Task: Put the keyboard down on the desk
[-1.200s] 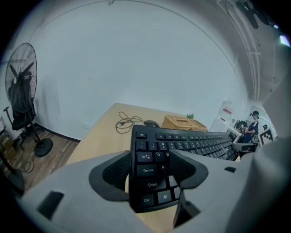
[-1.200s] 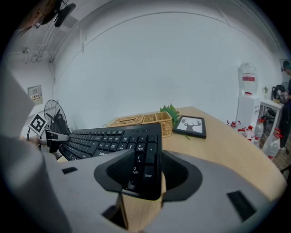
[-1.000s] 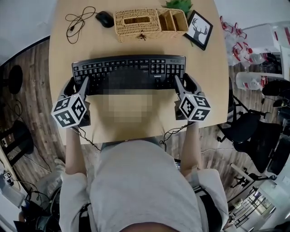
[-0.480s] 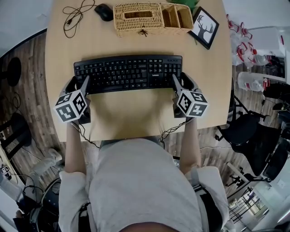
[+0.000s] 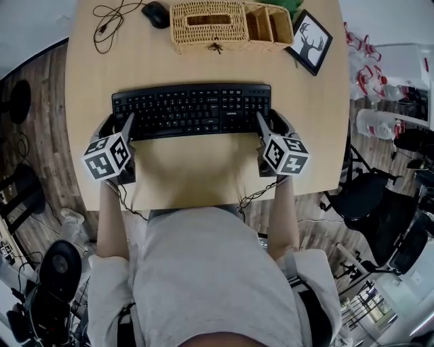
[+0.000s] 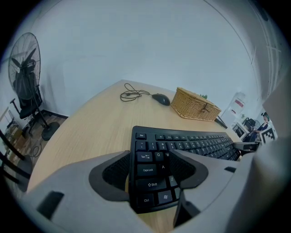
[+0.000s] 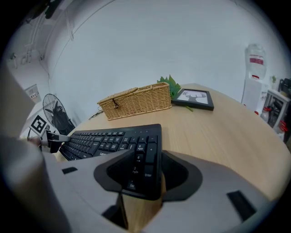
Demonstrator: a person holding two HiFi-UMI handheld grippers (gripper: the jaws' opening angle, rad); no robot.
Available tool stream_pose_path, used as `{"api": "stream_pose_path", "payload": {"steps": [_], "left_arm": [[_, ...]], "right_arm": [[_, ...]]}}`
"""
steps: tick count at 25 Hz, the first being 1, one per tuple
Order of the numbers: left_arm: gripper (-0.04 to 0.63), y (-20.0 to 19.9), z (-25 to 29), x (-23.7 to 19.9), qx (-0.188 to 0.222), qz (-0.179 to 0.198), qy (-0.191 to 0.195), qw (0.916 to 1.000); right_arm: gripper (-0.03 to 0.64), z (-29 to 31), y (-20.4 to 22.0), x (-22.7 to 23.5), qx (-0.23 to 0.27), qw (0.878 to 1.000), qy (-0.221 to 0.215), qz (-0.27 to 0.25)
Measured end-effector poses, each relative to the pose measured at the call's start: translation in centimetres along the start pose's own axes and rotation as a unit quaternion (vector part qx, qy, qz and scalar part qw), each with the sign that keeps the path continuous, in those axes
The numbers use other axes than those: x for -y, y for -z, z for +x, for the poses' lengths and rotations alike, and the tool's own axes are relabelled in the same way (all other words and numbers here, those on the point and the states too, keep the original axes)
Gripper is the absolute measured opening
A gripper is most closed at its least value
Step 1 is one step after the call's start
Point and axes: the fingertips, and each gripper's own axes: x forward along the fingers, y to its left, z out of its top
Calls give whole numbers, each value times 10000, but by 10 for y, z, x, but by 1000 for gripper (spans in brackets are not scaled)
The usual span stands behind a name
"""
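A black keyboard [image 5: 191, 110] lies lengthwise across the middle of the light wooden desk [image 5: 190, 169]; whether it rests on the wood or hangs just above it I cannot tell. My left gripper [image 5: 126, 129] is shut on its left end, with the Ctrl and Shift keys between the jaws in the left gripper view [image 6: 152, 170]. My right gripper [image 5: 260, 126] is shut on the right end, at the number pad [image 7: 141, 175]. The keyboard [image 6: 191, 145] runs away to the right in the left gripper view and to the left in the right gripper view [image 7: 109, 139].
Behind the keyboard at the desk's far edge stand a wicker basket [image 5: 207, 24], a black mouse [image 5: 156, 13] with a coiled cable [image 5: 112, 20], and a framed deer picture [image 5: 310, 42]. Bare wood lies between keyboard and the person. Office chairs [image 5: 366, 196] stand to the right.
The keyboard, held at both ends, has drawn a little away from the wicker basket toward the person. Both grippers moved with it and kept their hold.
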Motion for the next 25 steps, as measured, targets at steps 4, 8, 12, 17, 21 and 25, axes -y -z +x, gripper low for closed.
{"api": "stream_pose_path", "payload": {"steps": [4, 8, 12, 17, 21, 25], "left_arm": [[267, 1, 0, -1, 14, 0, -11, 10000], [267, 0, 2, -1, 56, -34, -13, 10000], [267, 0, 1, -1, 189, -64, -17, 9998], [234, -11, -13, -1, 629, -23, -120, 9979], [141, -33, -35, 2, 1156, 394, -383, 9918], [27, -49, -60, 8, 1535, 644, -428, 9851]], "right_arm": [[179, 1, 1, 0, -9, 10000, -18, -4], [179, 2, 1, 1, 19, 10000, -35, 51], [179, 2, 1, 2, 83, 9998, -22, 151], [178, -5, -2, 2, 246, 9994, 245, -51], [66, -21, -13, 3, 571, 9961, 617, -261], [19, -41, -25, -12, 888, 9944, 501, -261]]}}
